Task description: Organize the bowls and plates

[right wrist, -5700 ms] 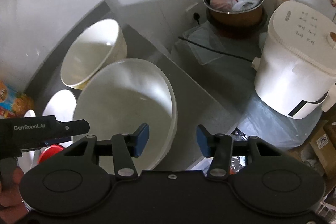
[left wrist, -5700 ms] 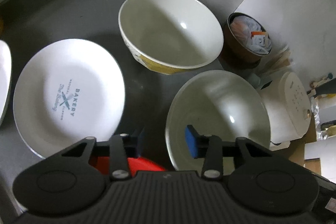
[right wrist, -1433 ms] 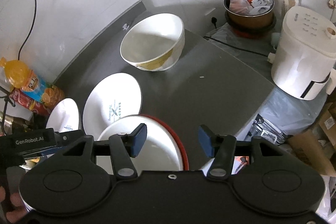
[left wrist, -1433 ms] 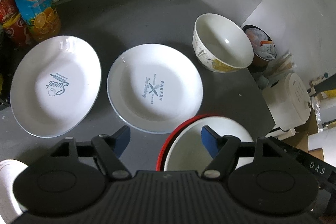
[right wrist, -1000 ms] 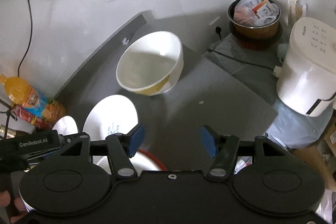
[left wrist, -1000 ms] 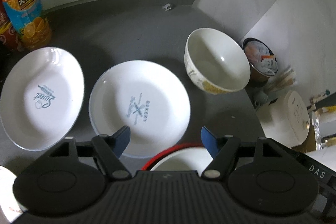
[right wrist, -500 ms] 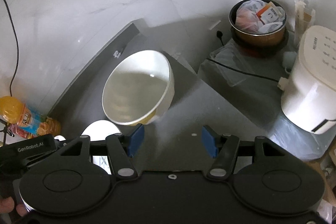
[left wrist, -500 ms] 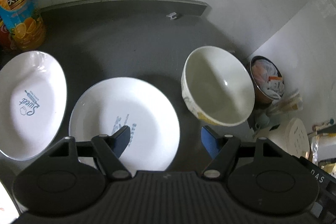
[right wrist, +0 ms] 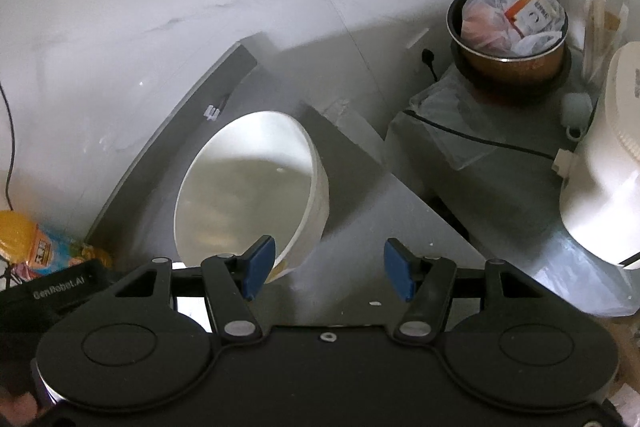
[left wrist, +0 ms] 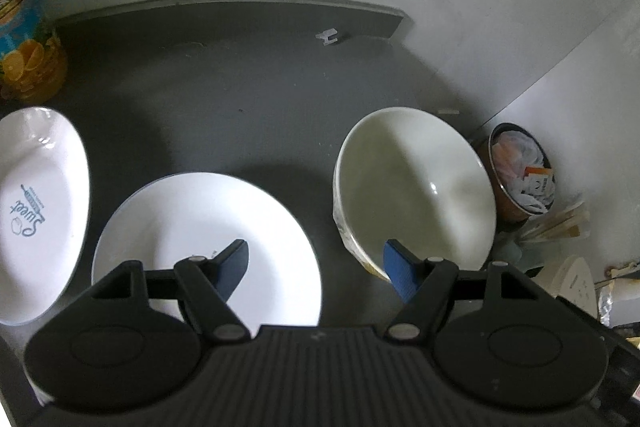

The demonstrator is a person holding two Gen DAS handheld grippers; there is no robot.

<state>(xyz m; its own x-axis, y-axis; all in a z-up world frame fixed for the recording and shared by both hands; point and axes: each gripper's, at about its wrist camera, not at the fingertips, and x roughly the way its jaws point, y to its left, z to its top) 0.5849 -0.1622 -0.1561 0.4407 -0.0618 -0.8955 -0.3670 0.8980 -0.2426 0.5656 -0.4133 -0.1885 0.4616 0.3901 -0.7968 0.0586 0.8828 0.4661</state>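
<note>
A deep white bowl [left wrist: 416,187] with a yellow pattern low on its side stands on the dark grey counter [left wrist: 248,95], near the right corner. My left gripper [left wrist: 316,269] is open above the counter; its right finger overlaps the bowl's near rim. A round white plate [left wrist: 200,239] lies under its left finger. A second white plate [left wrist: 36,211], printed "Sweet", lies at the far left. In the right wrist view the same bowl [right wrist: 248,187] sits just ahead of my open right gripper [right wrist: 326,267], with the left finger by the bowl's near rim.
An orange juice bottle [left wrist: 24,23] stands at the back left by the wall. Beyond the counter's right edge, lower down, are a brown pot [right wrist: 510,39] stuffed with packets and a white rice cooker [right wrist: 604,163]. A small clear clip [left wrist: 328,37] lies by the back wall.
Both grippers have moved forward toward the deep bowl, which now looks larger and closer. The red-rimmed bowl stack near the front has dropped out of view. Both stay open.
</note>
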